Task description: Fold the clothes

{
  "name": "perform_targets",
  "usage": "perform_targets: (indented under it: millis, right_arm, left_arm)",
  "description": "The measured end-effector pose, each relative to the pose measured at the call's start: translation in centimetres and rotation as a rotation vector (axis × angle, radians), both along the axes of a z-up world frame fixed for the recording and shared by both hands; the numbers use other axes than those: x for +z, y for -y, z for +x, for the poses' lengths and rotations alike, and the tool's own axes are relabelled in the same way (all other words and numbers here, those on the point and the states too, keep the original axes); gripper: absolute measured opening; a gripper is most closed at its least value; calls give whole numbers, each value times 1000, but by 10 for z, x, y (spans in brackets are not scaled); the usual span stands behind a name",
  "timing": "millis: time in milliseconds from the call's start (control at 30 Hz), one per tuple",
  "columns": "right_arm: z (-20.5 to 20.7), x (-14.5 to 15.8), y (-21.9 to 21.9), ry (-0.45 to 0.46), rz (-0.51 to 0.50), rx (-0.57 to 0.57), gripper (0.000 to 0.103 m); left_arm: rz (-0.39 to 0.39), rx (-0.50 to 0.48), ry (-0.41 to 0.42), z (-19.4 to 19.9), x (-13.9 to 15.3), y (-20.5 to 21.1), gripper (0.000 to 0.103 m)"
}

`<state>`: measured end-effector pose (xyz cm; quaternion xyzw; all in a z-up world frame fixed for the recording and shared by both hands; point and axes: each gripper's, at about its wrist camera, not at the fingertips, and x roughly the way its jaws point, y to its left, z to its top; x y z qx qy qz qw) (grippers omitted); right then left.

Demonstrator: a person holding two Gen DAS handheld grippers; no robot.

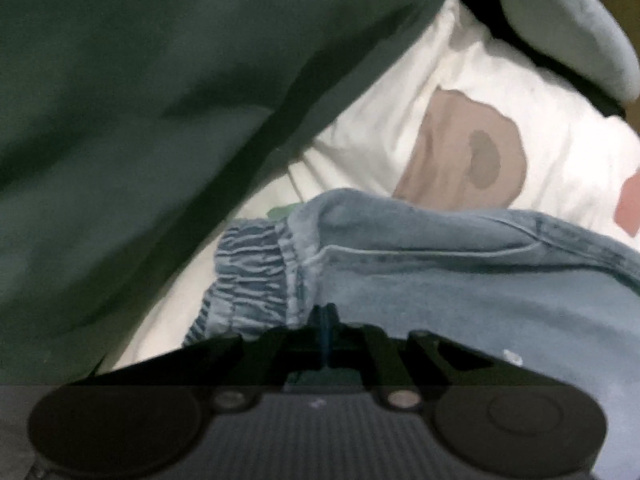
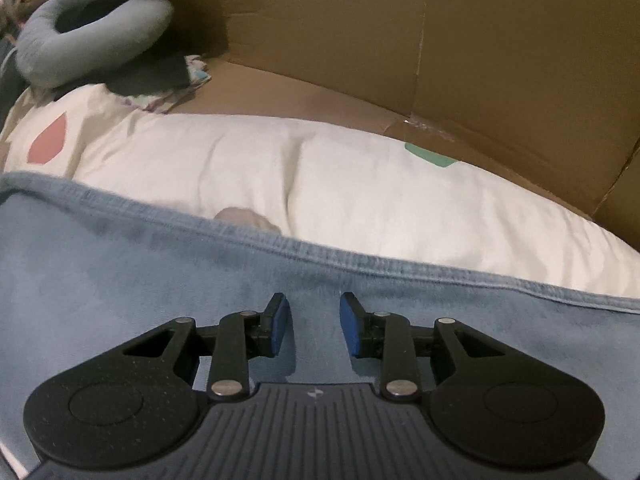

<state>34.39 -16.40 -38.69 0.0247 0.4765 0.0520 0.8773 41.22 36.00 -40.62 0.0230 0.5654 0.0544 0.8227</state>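
Light blue denim trousers (image 1: 460,280) lie on a white sheet, their gathered elastic waistband (image 1: 244,276) showing in the left wrist view. My left gripper (image 1: 326,322) is shut, its tips meeting on the denim just right of the waistband; a raised fold of cloth stands beyond them. In the right wrist view the same denim (image 2: 120,280) spreads flat under my right gripper (image 2: 313,322). This gripper hangs open, blue pads (image 2: 280,320) apart and nothing between them. The stitched denim edge (image 2: 320,252) runs across just ahead of it.
A dark green cloth (image 1: 140,120) fills the left of the left wrist view. The white sheet (image 2: 320,176) bears coloured patches. A grey neck pillow (image 2: 100,40) lies at the far left. Brown cardboard walls (image 2: 440,40) close off the back and right.
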Motion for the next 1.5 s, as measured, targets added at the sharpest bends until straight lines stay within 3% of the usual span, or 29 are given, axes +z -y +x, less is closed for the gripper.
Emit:
perform_targets:
  millis: [200,400,500,633,767,833,933,1167,1267,1500]
  right_arm:
    - [20,0,-2,-22,-21,-12,36]
    - [25,12,4,-31,0,-27,35]
    - [18,30,12,13,1,-24,36]
    - [0,59,32,74,13,1,36]
    - [-20,85,61,120,43,-13,36]
    - [-31,96,77,137,66,-35,36]
    - [-52,111,99,149,119,-63,36]
    - [-105,139,132,170,181,-82,36]
    - [-129,146,144,163,211,-120,36]
    - [-189,152,160,147,213,-182,36]
  left_arm:
    - [56,-1,-17,10,-1,12,3]
    - [-5,-67,-6,-7,40,10,17]
    - [16,-80,45,-28,71,8,62]
    - [2,-114,57,-64,100,-8,54]
    - [-5,-91,29,-103,112,-29,44]
    - [27,-81,49,-130,112,-37,34]
    - [19,-28,46,-158,102,-52,24]
    - [-16,5,1,-191,79,-63,20]
    - [-9,12,-43,-203,62,-62,10]
    - [37,102,-99,-200,26,-80,5]
